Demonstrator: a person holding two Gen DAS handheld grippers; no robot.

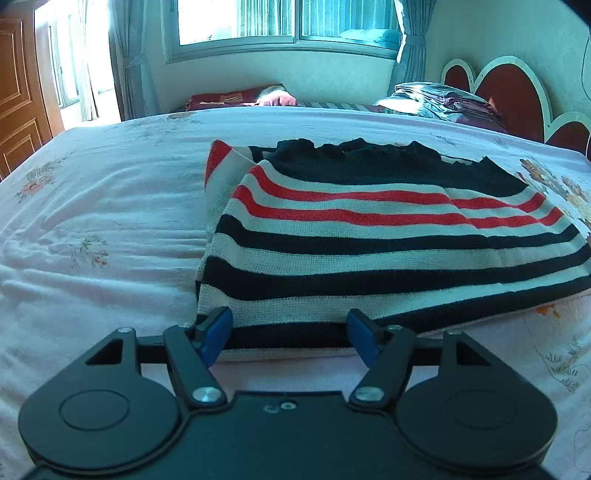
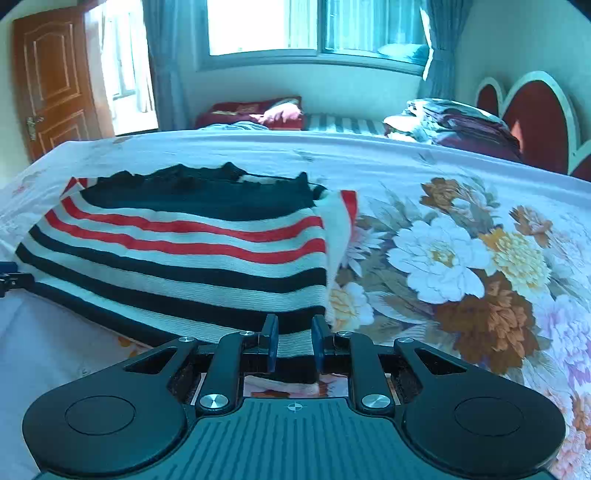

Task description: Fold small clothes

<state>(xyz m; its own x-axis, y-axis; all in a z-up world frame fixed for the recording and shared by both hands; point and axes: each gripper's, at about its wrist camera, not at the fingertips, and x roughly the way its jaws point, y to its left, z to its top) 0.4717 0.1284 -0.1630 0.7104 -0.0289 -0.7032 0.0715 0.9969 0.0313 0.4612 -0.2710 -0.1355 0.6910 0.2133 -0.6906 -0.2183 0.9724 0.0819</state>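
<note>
Striped knit sweater [image 1: 369,236] fills mid-frame on the floral bedsheet [image 1: 92,206]; left gripper [image 1: 290,332] spread wide, right gripper [image 2: 294,341] pinching its hem.

The striped sweater [image 1: 369,236] runs past the right edge in the left wrist view. Its near hem hides behind the right gripper [image 2: 294,345], so contact there cannot be told. The heart-shaped headboard [image 2: 532,114] is cut off at right.

Your left camera looked down close over the striped sweater [image 1: 369,236] from its near left corner. Your right camera looked from its near right corner. Both saw the bed [image 2: 443,166] and window [image 1: 240,22].
</note>
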